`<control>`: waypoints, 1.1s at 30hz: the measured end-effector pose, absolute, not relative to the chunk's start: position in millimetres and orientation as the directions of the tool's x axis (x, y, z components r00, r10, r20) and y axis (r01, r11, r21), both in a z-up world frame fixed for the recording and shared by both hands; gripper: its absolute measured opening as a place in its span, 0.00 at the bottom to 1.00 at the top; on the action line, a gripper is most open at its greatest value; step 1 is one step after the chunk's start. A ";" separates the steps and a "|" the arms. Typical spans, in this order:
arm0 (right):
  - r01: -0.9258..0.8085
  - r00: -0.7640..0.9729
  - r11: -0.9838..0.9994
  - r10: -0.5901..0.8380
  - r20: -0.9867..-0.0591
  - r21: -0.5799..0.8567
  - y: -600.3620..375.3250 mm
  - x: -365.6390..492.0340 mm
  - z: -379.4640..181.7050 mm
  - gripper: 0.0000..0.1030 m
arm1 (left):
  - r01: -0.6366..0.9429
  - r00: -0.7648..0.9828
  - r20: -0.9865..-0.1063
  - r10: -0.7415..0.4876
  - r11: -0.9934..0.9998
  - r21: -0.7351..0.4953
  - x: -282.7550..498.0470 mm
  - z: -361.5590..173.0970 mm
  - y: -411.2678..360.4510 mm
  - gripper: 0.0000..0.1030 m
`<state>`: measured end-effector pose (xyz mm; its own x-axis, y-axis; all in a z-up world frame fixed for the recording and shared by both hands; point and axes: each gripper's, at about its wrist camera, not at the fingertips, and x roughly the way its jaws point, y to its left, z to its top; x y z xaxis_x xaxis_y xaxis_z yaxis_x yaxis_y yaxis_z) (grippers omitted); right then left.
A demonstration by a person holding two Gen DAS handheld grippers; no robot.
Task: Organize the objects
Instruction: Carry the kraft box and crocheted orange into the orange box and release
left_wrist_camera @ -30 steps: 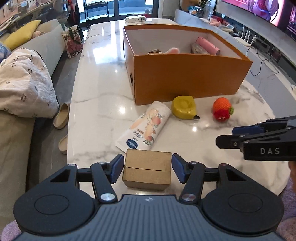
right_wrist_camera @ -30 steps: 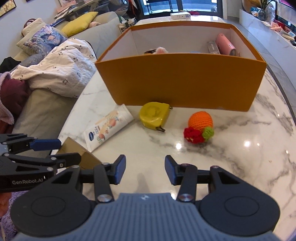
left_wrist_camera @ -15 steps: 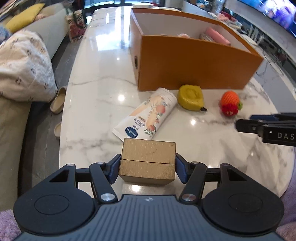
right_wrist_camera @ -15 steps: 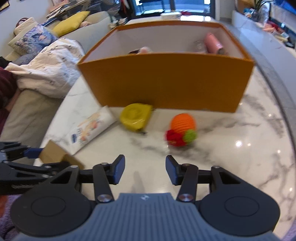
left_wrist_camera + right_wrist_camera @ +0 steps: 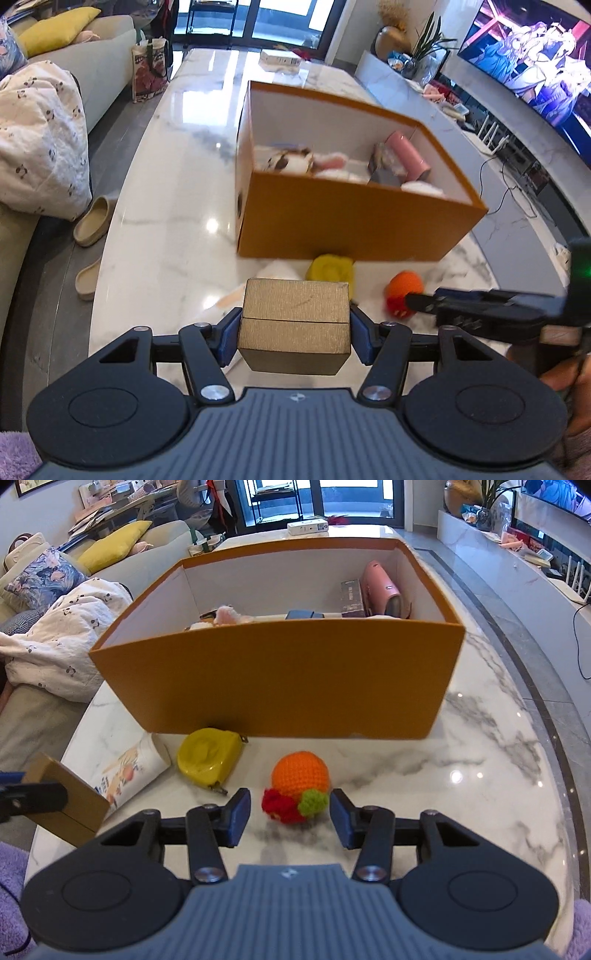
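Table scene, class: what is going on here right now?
A person is tidying loose items into the orange box. The left tool is shut on a small gold box, held clear of the marble table. The right tool is open around the crocheted orange toy, not gripping it.

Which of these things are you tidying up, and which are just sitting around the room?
Tidying: gold box held in the left gripper, crochet orange ahead of the right gripper, yellow tape measure, cream tube, orange bin.

Just around: slippers, blanket, TV.
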<state>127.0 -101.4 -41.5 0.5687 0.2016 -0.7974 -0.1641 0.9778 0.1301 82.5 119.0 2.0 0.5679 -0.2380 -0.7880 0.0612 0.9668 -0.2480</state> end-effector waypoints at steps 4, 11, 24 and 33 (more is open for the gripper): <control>-0.163 0.546 0.980 0.186 -0.817 0.114 -100.1 141.4 -48.6 0.48 | 0.072 0.593 -0.764 -0.252 0.963 -0.261 89.4 16.9 112.0 0.67; -0.157 0.509 0.974 0.223 -0.831 0.165 -102.6 151.4 -56.8 0.42 | 0.087 0.639 -0.723 -0.263 0.959 -0.271 106.1 41.8 99.4 0.67; -0.251 0.621 0.949 0.307 -0.721 0.188 -130.3 123.5 21.3 0.15 | 0.102 0.682 -0.658 -0.320 0.932 -0.349 159.0 63.7 80.8 0.67; -0.260 0.730 0.950 0.312 -0.608 0.175 -151.1 163.3 74.9 0.14 | 0.093 0.684 -0.651 -0.329 0.924 -0.370 209.1 61.6 62.5 0.67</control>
<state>163.3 -151.1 74.9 0.7297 0.3122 -0.6083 -0.2602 0.9495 0.1752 209.1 62.5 61.6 0.6836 -0.3294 -0.6513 0.0930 0.9244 -0.3699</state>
